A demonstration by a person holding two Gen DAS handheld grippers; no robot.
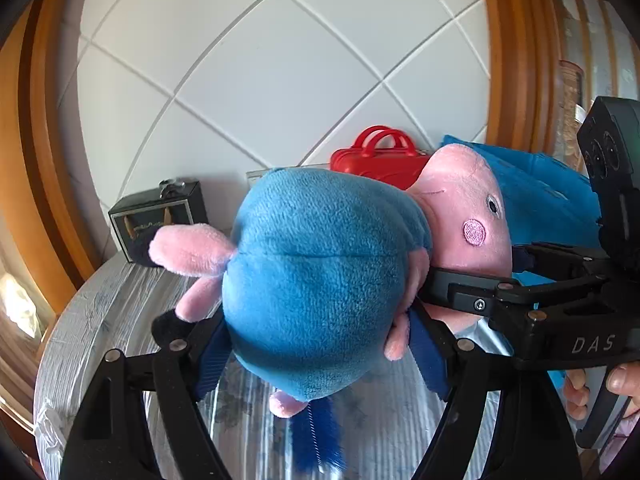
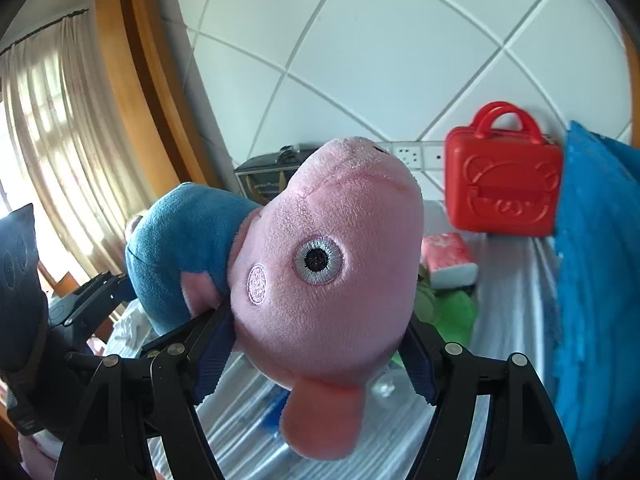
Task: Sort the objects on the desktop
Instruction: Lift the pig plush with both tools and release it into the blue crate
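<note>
Both tongs clenched on the plush pig (image 1: 316, 276), left gripper (image 1: 320, 344) at body, right gripper (image 2: 316, 344) at head, sharing its bulk above the table (image 1: 100, 300).

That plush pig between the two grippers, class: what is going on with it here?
A person holds a gripper in each hand, and both are clamped on one plush pig. The left gripper grips its blue body; the right gripper grips its pink head. The toy hangs clear above the covered table. A red case stands by the wall behind it.
</note>
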